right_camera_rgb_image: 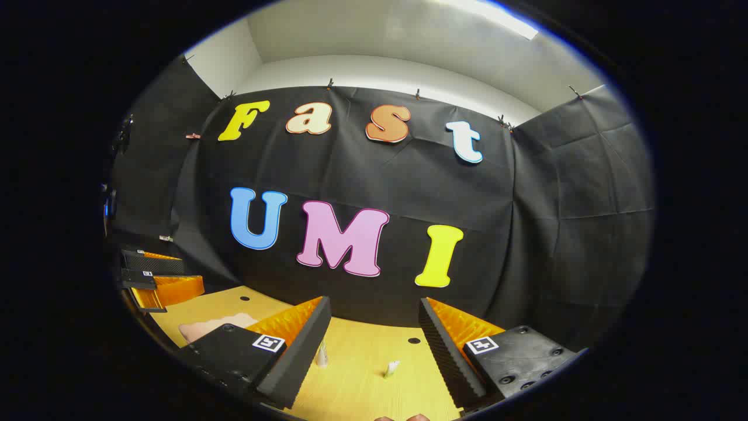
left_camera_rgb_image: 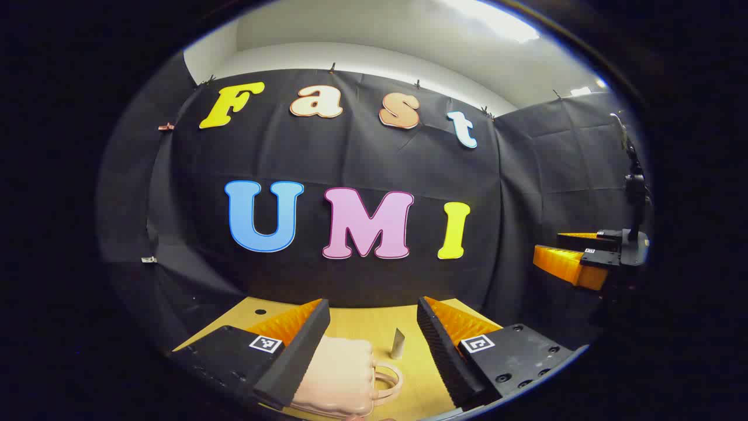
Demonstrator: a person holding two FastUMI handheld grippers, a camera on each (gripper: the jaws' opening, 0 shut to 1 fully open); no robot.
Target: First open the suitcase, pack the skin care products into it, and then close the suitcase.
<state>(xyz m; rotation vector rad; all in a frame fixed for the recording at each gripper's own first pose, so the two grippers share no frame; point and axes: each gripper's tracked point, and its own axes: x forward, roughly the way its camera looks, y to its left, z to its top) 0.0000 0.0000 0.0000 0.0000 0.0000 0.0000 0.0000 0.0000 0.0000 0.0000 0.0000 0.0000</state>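
Left gripper view: left gripper (left_camera_rgb_image: 373, 342) fingers spread wide, holding nothing. Closed pale pink suitcase with loop handle (left_camera_rgb_image: 339, 377) lies bottom centre on the light wooden table (left_camera_rgb_image: 362, 324); small silvery tube (left_camera_rgb_image: 398, 344) stands just right of it. Right gripper (left_camera_rgb_image: 575, 257) at right edge, fingers parted. Right gripper view: suitcase lower left, two small skincare items bottom centre.

The left gripper (left_camera_rgb_image: 373, 327) hangs above the wooden table (left_camera_rgb_image: 362, 327) with its two fingers spread wide apart, nothing between them. Below and between the fingers a pale pink suitcase (left_camera_rgb_image: 336, 374) lies flat and closed, its looped handle (left_camera_rgb_image: 388, 377) pointing toward the right. Just beyond the handle a small silvery tube (left_camera_rgb_image: 397, 344) stands upright on the tabletop, apart from the case. Far off at the right edge, the other gripper (left_camera_rgb_image: 575, 251) is held higher up, its fingers parted too.
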